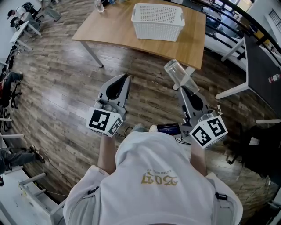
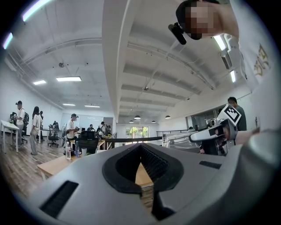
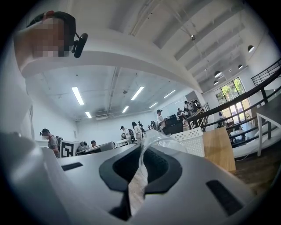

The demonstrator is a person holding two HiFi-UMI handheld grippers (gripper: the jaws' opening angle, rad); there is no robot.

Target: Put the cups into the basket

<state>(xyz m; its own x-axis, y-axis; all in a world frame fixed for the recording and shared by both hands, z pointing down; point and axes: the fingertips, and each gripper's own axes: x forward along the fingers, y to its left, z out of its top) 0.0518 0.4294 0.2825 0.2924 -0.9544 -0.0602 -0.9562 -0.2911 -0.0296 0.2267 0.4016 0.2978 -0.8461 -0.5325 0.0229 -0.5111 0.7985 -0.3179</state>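
A clear plastic cup sticks up tilted from my right gripper, which is shut on its lower part, above the wood floor short of the table. In the right gripper view the cup rises between the jaws. My left gripper hangs to the left at about the same height, jaws together and nothing in them; the left gripper view shows its gripper with only the table visible through the pad gap. The white perforated basket stands on the wooden table ahead, also in the right gripper view as the basket.
A clear bottle stands at the table's far left edge. A black desk with white legs lies to the right, chairs and gear at the far left. Several people stand in the background.
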